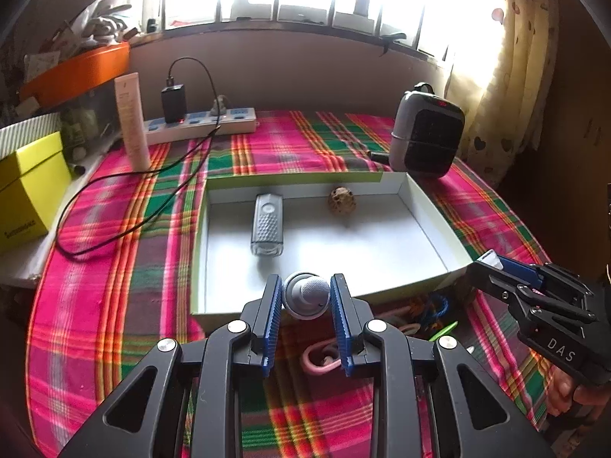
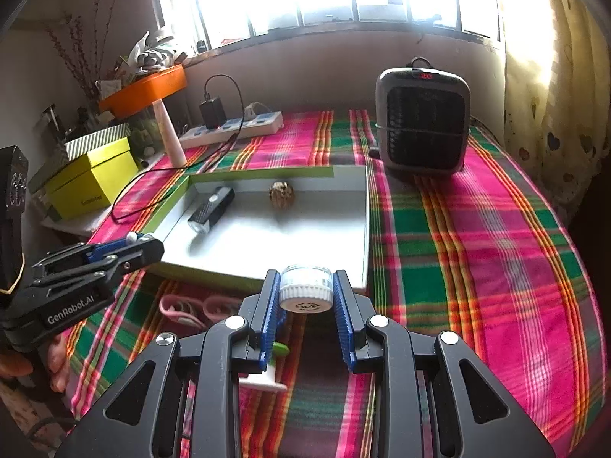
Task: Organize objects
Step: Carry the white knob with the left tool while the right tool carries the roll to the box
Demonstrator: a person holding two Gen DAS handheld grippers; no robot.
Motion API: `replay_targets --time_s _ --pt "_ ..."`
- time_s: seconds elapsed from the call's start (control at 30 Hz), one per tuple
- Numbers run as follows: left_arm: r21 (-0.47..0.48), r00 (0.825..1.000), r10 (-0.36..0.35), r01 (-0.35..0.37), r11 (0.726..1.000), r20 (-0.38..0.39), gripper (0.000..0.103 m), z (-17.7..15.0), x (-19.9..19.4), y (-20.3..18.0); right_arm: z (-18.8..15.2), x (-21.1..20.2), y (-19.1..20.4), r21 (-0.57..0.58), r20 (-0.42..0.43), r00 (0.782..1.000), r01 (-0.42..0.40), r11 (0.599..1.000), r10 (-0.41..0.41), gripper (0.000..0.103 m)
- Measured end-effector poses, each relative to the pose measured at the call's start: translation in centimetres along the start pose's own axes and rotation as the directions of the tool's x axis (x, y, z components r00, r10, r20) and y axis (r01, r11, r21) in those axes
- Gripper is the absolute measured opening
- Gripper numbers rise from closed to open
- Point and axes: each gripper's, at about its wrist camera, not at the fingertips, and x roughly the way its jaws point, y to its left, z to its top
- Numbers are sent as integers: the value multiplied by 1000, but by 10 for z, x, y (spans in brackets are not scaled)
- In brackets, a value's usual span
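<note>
Box lid tray (image 1: 420, 206) on plaid worktop holds bike light (image 1: 267, 229) and speckled ball (image 1: 341, 200) — two items sorted. Left hand-held gripper (image 1: 305, 294) clenched on small grey microphone (image 1: 307, 294); right hand-held gripper (image 2: 305, 290) clenched on white-capped jar (image 2: 305, 286) — both near tray's front edge. Pink clips (image 1: 320, 358) not yet sorted.

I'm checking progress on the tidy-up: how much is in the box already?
Done: a flashlight and a speckled ball lie in the box. In hand: the left gripper holds a small grey knob, the right gripper a small jar. Left: pink clips on the cloth.
</note>
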Motion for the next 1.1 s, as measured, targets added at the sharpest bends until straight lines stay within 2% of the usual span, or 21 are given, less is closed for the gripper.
replay_targets --time_s 0.53,1.1 --pt "15 999 -24 25 1000 -22 24 26 33 -11 27 29 -5 -35 -13 1000 -7 999 7 29" --pt "15 996 -16 17 1000 -84 24 53 89 -10 61 89 -7 -96 -94 995 17 995 -26 29"
